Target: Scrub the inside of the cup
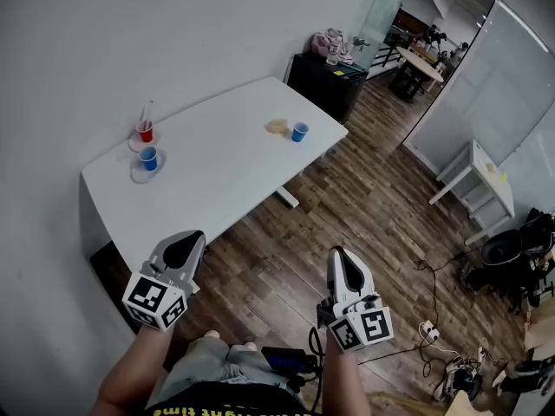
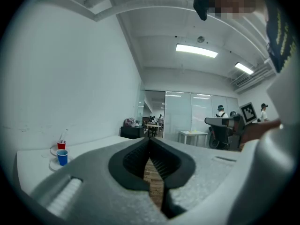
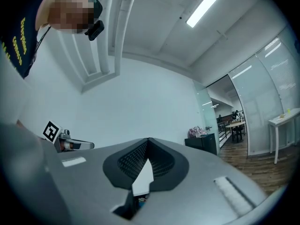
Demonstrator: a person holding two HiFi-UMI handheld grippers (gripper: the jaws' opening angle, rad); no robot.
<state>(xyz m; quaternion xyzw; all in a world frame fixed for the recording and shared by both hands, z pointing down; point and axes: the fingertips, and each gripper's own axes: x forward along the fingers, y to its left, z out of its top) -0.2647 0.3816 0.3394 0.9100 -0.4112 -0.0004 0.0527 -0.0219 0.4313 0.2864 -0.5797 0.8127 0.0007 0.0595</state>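
Now | leftmost blue cup | on table | well beyond left gripper

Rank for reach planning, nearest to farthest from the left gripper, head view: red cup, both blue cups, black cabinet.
1. Left blue cup, table's left
2. Red cup, just behind
3. Right blue cup, far end
4. Black cabinet, beyond table

Grey left tongs, right tongs; black-white marker cubes.

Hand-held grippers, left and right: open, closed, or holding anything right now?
Left hand-held gripper: closed, nothing between the jaws.
Right hand-held gripper: closed, nothing between the jaws.
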